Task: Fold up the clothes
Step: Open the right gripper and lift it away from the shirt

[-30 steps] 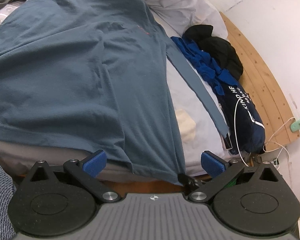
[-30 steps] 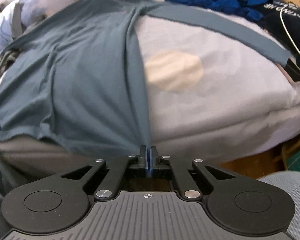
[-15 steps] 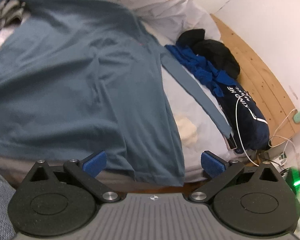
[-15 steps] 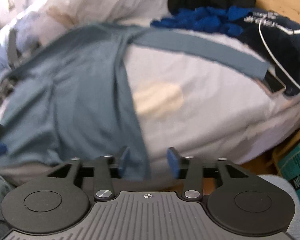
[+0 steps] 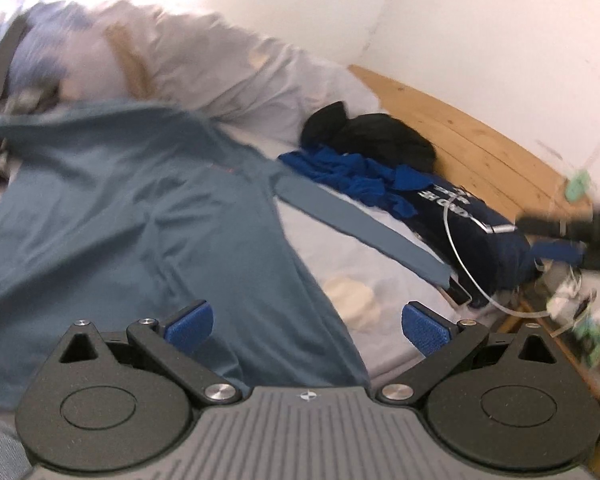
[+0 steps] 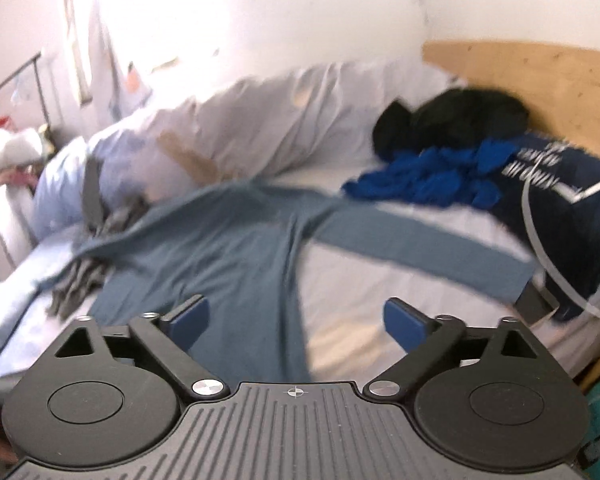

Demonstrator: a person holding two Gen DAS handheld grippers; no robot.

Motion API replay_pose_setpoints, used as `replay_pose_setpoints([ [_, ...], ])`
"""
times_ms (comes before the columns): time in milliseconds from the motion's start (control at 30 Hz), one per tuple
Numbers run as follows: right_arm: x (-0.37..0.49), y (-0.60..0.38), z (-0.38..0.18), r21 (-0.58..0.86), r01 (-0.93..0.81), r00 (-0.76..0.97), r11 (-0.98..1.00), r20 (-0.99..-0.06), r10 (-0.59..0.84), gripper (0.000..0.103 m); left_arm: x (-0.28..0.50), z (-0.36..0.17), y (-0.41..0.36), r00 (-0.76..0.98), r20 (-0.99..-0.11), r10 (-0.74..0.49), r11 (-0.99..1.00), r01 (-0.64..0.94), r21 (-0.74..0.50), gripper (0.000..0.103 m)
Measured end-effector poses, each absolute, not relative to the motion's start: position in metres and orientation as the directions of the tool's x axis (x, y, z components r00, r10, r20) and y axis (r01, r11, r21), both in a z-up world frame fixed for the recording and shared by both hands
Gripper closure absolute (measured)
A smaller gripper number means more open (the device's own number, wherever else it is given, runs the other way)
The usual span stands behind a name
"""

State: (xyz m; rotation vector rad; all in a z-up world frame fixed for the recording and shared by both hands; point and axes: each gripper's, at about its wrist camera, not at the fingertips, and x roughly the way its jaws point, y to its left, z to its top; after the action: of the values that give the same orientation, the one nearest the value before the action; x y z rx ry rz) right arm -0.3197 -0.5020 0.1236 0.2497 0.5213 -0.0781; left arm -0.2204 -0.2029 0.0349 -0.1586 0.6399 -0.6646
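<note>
Blue-padded left gripper [image 5: 306, 326] and right gripper [image 6: 296, 320] spread wide, above teal shirt [image 5: 120, 216]

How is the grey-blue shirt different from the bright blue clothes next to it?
The grey-blue shirt is spread out flat on the bed with one sleeve stretched sideways; the bright blue clothes are scrunched in a heap. The shirt is dull and greyish, while the heap is vivid blue. The shirt covers far more of the bed. Both lie on the bed, and neither is held by any tongs.
</note>
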Motion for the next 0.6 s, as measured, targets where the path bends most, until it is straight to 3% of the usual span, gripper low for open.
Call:
replay_pose_setpoints([
  [233, -0.338, -0.573, 0.093, 0.329, 0.305, 0.877, 0.894, -0.463, -0.128, 0.001, -0.243, 0.026, -0.224, 0.623, -0.537, -0.569, 0.815, 0.516, -0.266, 0.0],
  [467, -0.348, -0.607, 0.089, 0.407, 0.319, 0.904, 0.856, -0.403, -0.145, 0.0, -0.246, 0.034, -0.267, 0.605, -0.561, -0.565, 0.801, 0.566, -0.196, 0.0],
  [600, -0.367, -0.639, 0.081, 0.46, 0.433, 0.893, 0.775, -0.336, -0.3, 0.0, -0.237, 0.047, -0.306, 0.611, -0.542, -0.577, 0.783, 0.602, -0.156, 0.0],
])
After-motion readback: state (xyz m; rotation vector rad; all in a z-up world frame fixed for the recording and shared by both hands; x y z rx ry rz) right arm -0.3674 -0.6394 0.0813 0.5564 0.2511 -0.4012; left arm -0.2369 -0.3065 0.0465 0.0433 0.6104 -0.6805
